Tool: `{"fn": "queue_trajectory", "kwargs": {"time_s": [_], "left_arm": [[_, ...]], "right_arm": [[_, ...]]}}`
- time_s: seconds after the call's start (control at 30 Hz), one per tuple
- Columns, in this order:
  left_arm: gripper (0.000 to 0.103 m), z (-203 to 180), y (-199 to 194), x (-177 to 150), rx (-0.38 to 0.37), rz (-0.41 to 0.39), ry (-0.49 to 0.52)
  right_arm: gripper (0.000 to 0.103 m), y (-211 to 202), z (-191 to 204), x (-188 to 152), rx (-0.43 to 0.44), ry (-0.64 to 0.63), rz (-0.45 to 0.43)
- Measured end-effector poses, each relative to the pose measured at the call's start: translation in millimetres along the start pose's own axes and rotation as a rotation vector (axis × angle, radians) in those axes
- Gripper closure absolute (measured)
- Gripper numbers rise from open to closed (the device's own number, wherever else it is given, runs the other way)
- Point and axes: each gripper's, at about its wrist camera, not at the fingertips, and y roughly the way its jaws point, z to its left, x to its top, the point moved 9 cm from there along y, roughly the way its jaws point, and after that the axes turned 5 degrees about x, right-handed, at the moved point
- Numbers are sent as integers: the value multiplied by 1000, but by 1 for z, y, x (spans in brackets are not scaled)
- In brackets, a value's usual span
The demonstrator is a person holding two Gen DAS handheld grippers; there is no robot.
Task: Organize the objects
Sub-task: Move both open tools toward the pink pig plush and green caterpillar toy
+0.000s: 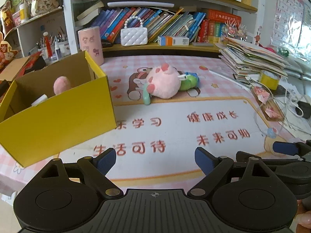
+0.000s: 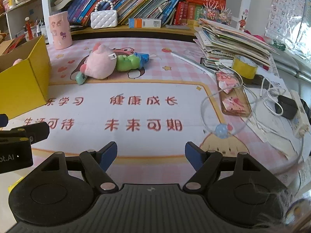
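Note:
A pink plush pig (image 1: 164, 82) (image 2: 100, 65) lies on the pink desk mat (image 1: 175, 128) (image 2: 136, 89), beside a green and blue toy (image 1: 189, 81) (image 2: 132, 60) and over a small mint green piece (image 1: 146, 97) (image 2: 81, 78). An open yellow cardboard box (image 1: 58, 116) (image 2: 25, 81) stands at the left, with a pink plush item (image 1: 61, 85) and a white object inside. My left gripper (image 1: 155, 162) is open and empty, near the mat's front edge. My right gripper (image 2: 151, 156) is open and empty, to the right of the left one.
A bookshelf with books and a white quilted purse (image 1: 134, 36) (image 2: 104, 19) runs along the back. A pink cylinder (image 1: 91, 43) (image 2: 59, 30) stands behind the box. A paper stack (image 1: 252, 58) (image 2: 233, 38), yellow tape roll (image 2: 245, 67), phone (image 2: 234, 95) and cables crowd the right side.

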Motion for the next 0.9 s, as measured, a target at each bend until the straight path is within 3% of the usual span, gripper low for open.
{"fn": "queue_trajectory", "kwargs": {"time_s": [0.5,0.9], "left_arm": [[14,-20,59,52,56,-4,-61],[14,-29,100,107,133,-32,-55]], "right_arm": [[28,58,-31,61,65,-48,-2],[28,110,-55,125,84,15,-48]]}}
